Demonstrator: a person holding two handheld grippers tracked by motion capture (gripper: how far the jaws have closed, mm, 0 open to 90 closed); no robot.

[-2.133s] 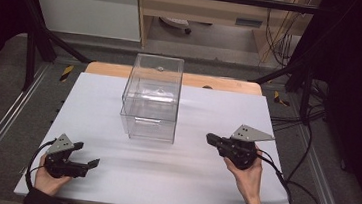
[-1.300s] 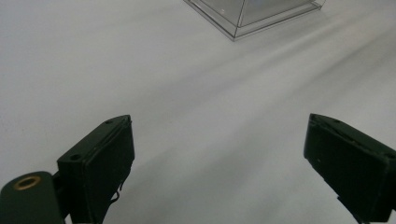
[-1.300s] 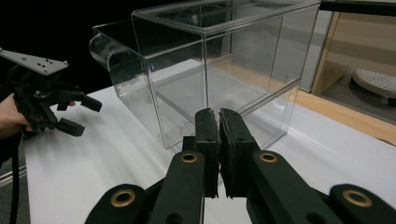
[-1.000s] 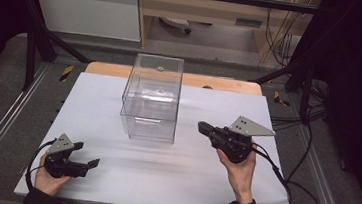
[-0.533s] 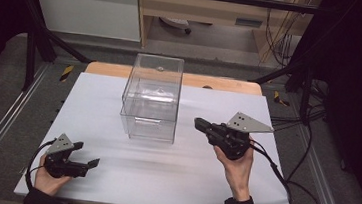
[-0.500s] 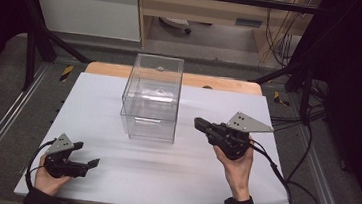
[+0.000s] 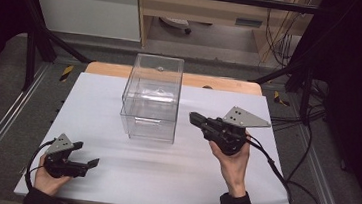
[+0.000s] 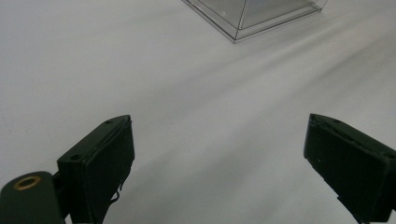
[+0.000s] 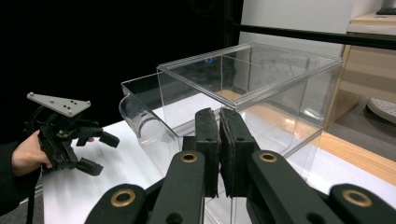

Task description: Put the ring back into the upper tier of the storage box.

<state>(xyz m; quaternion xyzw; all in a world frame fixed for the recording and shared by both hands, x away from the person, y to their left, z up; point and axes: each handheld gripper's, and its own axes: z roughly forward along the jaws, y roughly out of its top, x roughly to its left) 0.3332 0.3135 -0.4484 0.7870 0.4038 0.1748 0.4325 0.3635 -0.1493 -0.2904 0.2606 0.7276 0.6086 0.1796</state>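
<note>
A clear plastic box [image 7: 151, 99] stands upright in the middle of the white table top [image 7: 162, 175]. My right gripper [image 7: 193, 117] is held just right of the box's lower front corner, pointing left at it, jaws shut with nothing between them. In the right gripper view the shut fingertips [image 9: 219, 116] sit right before the box [image 9: 261, 98], and a clear curved lip [image 9: 133, 112] juts from its lower part. My left gripper [image 7: 86, 154] rests near the table's front left, open and empty. Its wide-apart fingers [image 8: 100, 161] frame bare table, with the box's corner [image 8: 247, 18] far ahead.
The left gripper and the hand holding it [image 9: 70, 133] show at the left of the right gripper view. A cable [image 7: 282, 177] trails from the right gripper over the table's right edge. A wooden strip [image 7: 231, 84] borders the far edge behind the box.
My right gripper has moved left and forward, from the table's right side up close to the box. The left gripper has stayed where it was.
</note>
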